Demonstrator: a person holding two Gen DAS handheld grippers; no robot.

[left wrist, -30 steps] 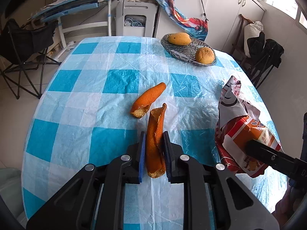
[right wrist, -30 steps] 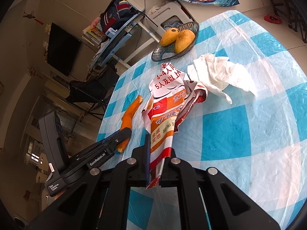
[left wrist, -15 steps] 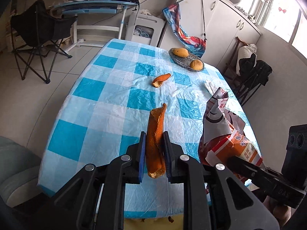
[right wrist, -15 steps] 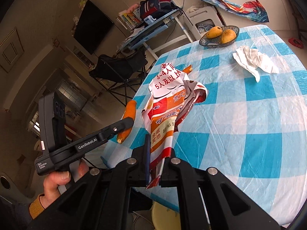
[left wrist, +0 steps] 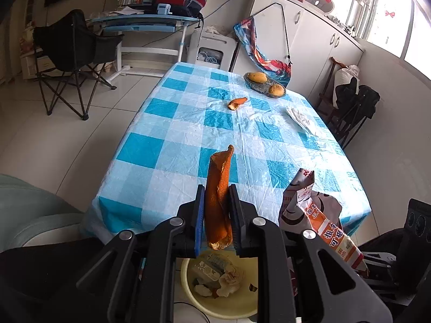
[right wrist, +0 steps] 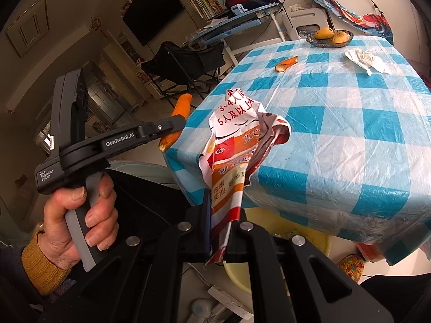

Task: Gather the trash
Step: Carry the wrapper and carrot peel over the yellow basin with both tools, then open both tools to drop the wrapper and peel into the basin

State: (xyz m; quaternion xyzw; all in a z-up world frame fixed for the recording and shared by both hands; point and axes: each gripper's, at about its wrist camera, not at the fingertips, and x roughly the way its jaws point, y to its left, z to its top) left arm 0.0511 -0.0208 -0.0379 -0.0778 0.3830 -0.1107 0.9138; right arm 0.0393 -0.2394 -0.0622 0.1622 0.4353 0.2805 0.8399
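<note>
My left gripper [left wrist: 217, 210] is shut on a long orange peel [left wrist: 218, 188] and holds it off the table's near edge, above a yellow trash bin [left wrist: 237, 306] with scraps inside. It also shows in the right wrist view [right wrist: 175, 129]. My right gripper [right wrist: 223, 231] is shut on a crumpled orange and white snack wrapper [right wrist: 237, 150], also seen in the left wrist view [left wrist: 320, 215]; the bin's rim [right wrist: 237, 274] shows below it. A second orange peel [left wrist: 237, 103] and a crumpled white tissue [left wrist: 301, 117] lie on the checked table.
The blue and white checked tablecloth [left wrist: 188, 123] covers the table. A basket with mangoes [left wrist: 265, 83] stands at its far end. A black folding chair [left wrist: 72, 53] and a desk stand beyond on the left. A green seat [left wrist: 29, 210] is at the near left.
Both grippers have pulled back from over the table past its near edge, each still holding its piece. The yellow bin has come into view below them.
</note>
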